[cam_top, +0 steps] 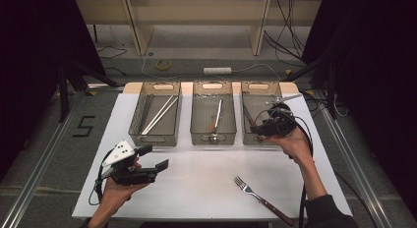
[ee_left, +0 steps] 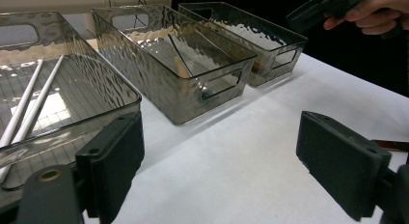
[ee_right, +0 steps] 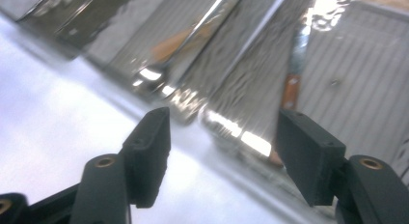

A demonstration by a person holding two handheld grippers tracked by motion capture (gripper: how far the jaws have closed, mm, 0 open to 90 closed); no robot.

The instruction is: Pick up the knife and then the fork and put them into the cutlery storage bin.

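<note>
Three clear bins stand in a row on the white table (cam_top: 196,181). Two pale chopsticks (cam_top: 160,114) lie in the left bin (cam_top: 156,138), and a spoon (cam_top: 216,119) lies in the middle bin (cam_top: 213,139). The right bin (cam_top: 259,83) holds a wooden-handled knife (ee_right: 291,89). A fork (cam_top: 255,194) with a wooden handle lies on the table at the front right. My right gripper (cam_top: 254,132) hovers over the right bin's front edge, open and empty (ee_right: 222,151). My left gripper (cam_top: 153,157) is held low at the front left, open with nothing between its jaws (ee_left: 226,166).
The table's front edge runs just behind the fork. Beyond the bins are the floor, cables and a white power strip (cam_top: 217,70). Bare white table lies between the bins and my hands.
</note>
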